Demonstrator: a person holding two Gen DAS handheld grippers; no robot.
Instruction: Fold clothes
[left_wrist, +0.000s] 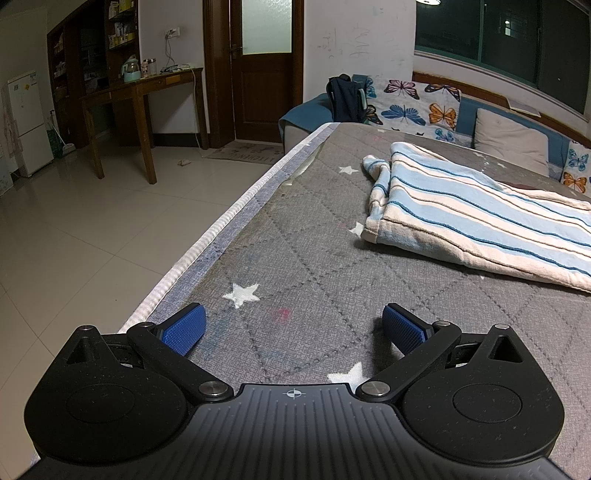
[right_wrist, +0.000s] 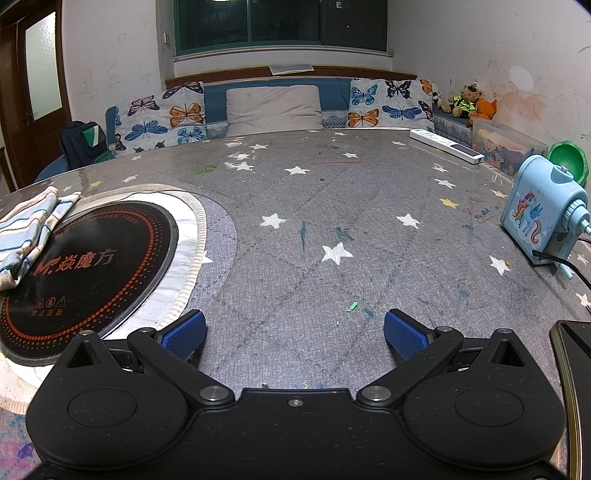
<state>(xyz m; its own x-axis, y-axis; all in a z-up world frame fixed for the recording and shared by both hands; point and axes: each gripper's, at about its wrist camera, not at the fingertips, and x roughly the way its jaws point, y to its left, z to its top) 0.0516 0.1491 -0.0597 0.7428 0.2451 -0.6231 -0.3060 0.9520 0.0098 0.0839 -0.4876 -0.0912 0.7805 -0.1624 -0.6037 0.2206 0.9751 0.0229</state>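
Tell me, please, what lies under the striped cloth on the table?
In the right wrist view the striped cloth overlaps the edge of the round black cooktop set in the table. Whatever lies beneath the rest of it is covered.

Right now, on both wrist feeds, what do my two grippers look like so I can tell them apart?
Nearly identical: the left gripper and right gripper each have a speckled black body, two round housings, silver pivot pins, black linkage arms and ribbed blue finger pads. The left body carries a white crosshair mark on ridged plastic; the right shows a small screw there instead. No cables, hands or sleeves are visible.
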